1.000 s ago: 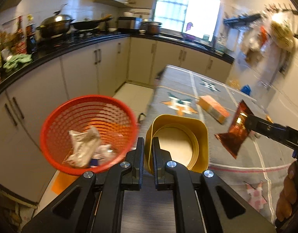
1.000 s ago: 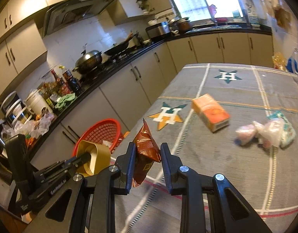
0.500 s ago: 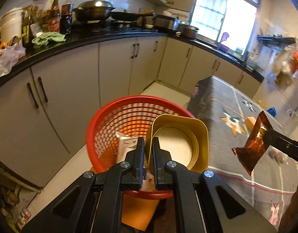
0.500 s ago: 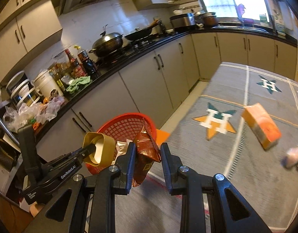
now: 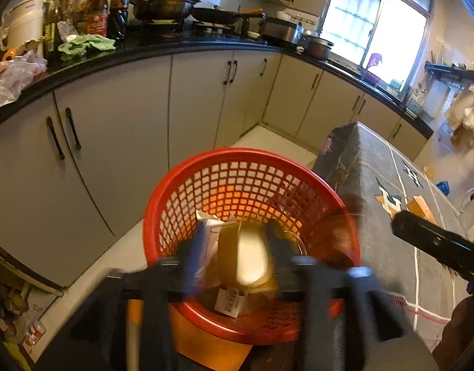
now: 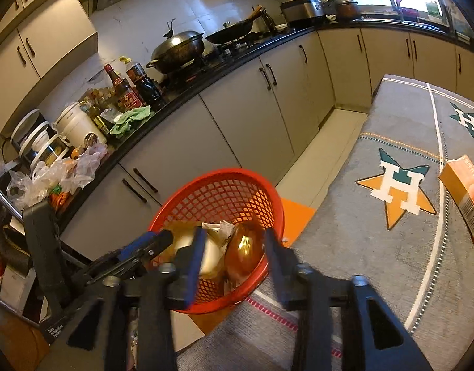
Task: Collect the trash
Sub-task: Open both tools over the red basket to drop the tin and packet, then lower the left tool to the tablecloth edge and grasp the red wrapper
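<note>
now both grippers hang over the red basket [image 5: 252,167], which stands on the floor between the grey cabinets [image 5: 113,130] on the left and the table [image 5: 376,185] on the right. the left gripper [image 5: 237,241] shows as a dark blur; its jaws have just been opening and now stand apart, with the yellow cup [image 5: 249,262] blurred in the gap between them, inside the basket rim, and no pad seen pressing on it. white crumpled paper [image 5: 209,228] lies in the basket on the left, and a printed label [image 5: 229,300] shows low between the fingers.

seen from the right wrist, the right gripper [image 6: 234,247] is also released: its jaws have just been opening, and the brown wrapper [image 6: 244,252] sits loose in the gap, a blurred shiny shape within the basket [image 6: 224,198], clear of both fingers. just left of it the cup [image 6: 206,256] shows pale, beside the left gripper [image 6: 156,244] reaching in from the left.

on the table [image 6: 376,262] an orange box [image 6: 465,191] lies at the right edge, past a star print with an h [image 6: 397,188]. on the far counter [image 6: 206,77] stand a lidded wok [image 6: 178,49], dark bottles [image 6: 135,86], a green cloth [image 6: 130,120] and clear plastic bags [image 6: 67,170]. an orange mat [image 6: 295,216] lies on the floor under the basket. a hand [image 5: 459,337] shows at the lower right of the left view, behind the right gripper [image 5: 404,222].
</note>
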A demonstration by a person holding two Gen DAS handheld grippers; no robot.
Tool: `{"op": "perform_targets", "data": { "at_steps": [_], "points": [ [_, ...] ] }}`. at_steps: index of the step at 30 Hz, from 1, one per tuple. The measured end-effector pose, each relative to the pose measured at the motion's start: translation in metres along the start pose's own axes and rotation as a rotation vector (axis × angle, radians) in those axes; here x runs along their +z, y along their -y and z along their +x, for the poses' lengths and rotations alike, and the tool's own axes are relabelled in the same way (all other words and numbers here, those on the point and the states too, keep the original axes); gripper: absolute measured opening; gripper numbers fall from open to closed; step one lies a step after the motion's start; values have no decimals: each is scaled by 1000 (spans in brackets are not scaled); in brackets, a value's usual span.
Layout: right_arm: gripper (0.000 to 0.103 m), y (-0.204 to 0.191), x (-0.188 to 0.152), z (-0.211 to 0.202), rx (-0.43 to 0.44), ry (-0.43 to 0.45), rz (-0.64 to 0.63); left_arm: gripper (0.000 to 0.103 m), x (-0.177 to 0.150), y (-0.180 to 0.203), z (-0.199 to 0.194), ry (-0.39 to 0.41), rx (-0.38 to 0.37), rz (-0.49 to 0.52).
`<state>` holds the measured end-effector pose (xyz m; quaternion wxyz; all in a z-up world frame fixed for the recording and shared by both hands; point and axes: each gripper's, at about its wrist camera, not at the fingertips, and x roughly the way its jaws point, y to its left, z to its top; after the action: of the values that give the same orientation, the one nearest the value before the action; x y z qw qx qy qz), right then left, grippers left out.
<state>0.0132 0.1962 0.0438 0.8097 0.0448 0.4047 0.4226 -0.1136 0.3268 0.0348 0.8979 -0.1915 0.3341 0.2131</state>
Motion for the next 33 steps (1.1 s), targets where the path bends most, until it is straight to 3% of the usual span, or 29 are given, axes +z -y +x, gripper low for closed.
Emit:
{"op": "perform_targets", "data": {
  "at_steps": [5,12,15,19,24,27,30,33],
  "points": [
    [47,10,-2,-27,-12,36,-3,55,-1,5,-11,18,-18,19],
    [47,30,-13,-90,-73,123,-10,55,-24,30,-54,54,-107,152],
    [47,39,-16,-126,-99,194,3,55,-41,43,-78,62,-183,229],
    [47,50,-20,-168,-160,274,8,55,-69,57,-113,46,-337,347],
    [47,64,-36,-215,-185,318,24,55,-121,78,-140,-68,-556,533],
    [47,68,-54,-243,-202,349,29,55,-166,97,-140,-214,-679,658],
    [47,73,-73,-269,-209,379,41,55,-216,116,-135,-342,-730,791],
    [47,75,-85,-287,-215,397,51,55,-252,137,-114,-479,-778,795]
  ]
}}
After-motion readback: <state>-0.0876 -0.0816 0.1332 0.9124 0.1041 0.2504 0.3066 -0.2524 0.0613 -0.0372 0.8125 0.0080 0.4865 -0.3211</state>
